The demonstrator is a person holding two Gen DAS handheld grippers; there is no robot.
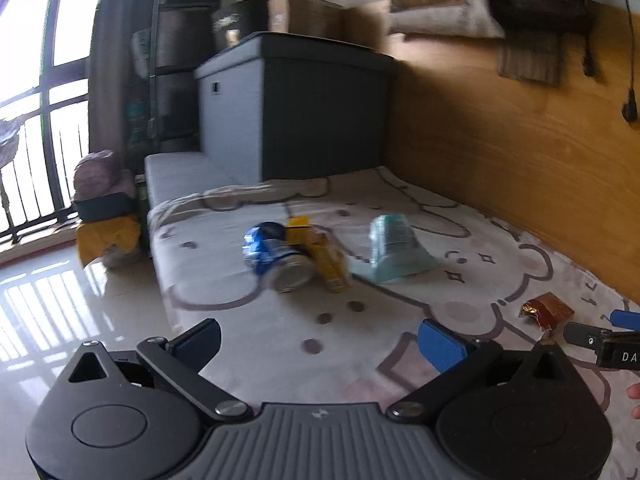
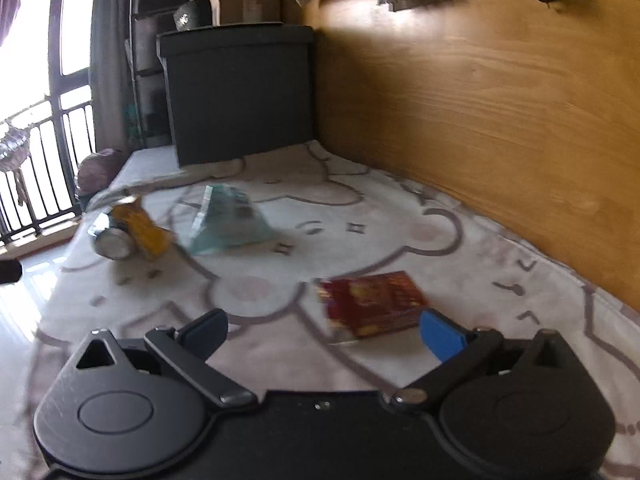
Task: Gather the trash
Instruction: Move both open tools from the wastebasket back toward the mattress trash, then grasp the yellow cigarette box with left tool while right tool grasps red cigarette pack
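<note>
On a bed with a cartoon-print sheet (image 1: 280,344) lie a crushed blue can (image 1: 276,258), a yellow box (image 1: 326,258), a pale teal packet (image 1: 394,250) and a red-brown wrapper (image 1: 550,310). My left gripper (image 1: 320,344) is open over the sheet, short of the can. The right wrist view shows the can (image 2: 112,238), the yellow box (image 2: 142,226), the teal packet (image 2: 228,220) and the red wrapper (image 2: 372,304) on the sheet (image 2: 280,240). My right gripper (image 2: 324,332) is open, its blue right finger beside the wrapper's near corner. The right gripper's tip (image 1: 608,334) shows at the left view's right edge.
A dark storage box (image 1: 296,108) with cardboard boxes on top stands at the bed's far end. A wooden wall panel (image 1: 520,140) runs along the right. Glossy tiled floor (image 1: 60,300) and a barred balcony door lie left, with a yellow-draped stool (image 1: 106,236).
</note>
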